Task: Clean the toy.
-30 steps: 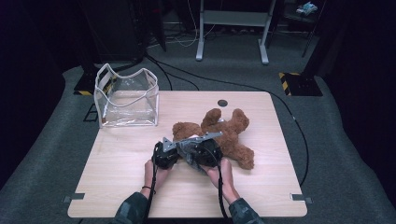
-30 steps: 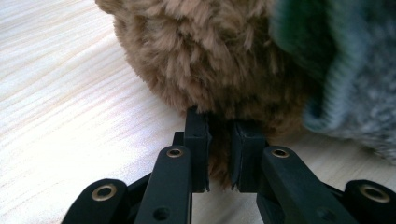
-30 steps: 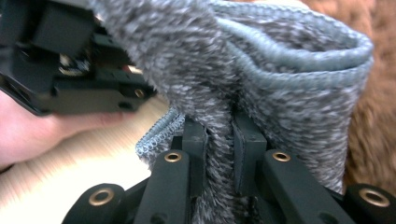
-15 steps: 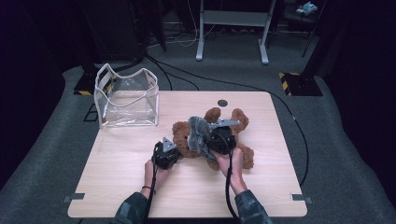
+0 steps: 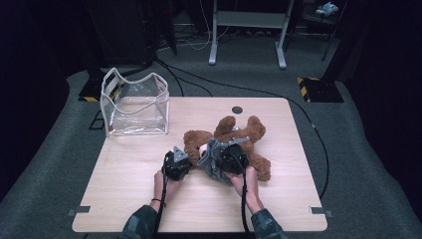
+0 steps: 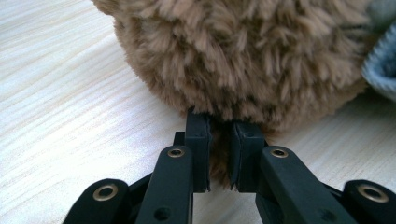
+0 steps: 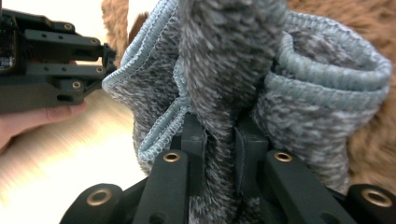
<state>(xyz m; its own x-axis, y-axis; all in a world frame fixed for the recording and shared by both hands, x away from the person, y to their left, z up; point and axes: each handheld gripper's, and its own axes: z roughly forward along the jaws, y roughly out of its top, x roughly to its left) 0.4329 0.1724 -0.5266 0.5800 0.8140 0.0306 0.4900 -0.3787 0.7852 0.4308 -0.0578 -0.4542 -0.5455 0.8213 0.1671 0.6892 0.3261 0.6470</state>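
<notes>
The left gripper (image 6: pixel 219 154) pinches the teddy bear's (image 5: pixel 226 142) fur; the right gripper (image 7: pixel 219 154) clamps the grey knit garment (image 7: pixel 233 84). Both are soft, light, best gripped by folds.

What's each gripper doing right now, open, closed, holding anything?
Left gripper: closed on the teddy bear's fur.
Right gripper: closed on the grey knitted cloth.

One brown teddy bear (image 5: pixel 234 142) lies right of centre in the high view, with one grey knitted garment (image 5: pixel 213 162) over its lower middle. One clear plastic bag (image 5: pixel 134 103) stands at the upper left of the one wooden table (image 5: pixel 124 199). Two hand-held grippers show at lower centre, the left gripper (image 5: pixel 181 158) and the right gripper (image 5: pixel 230 153).
</notes>
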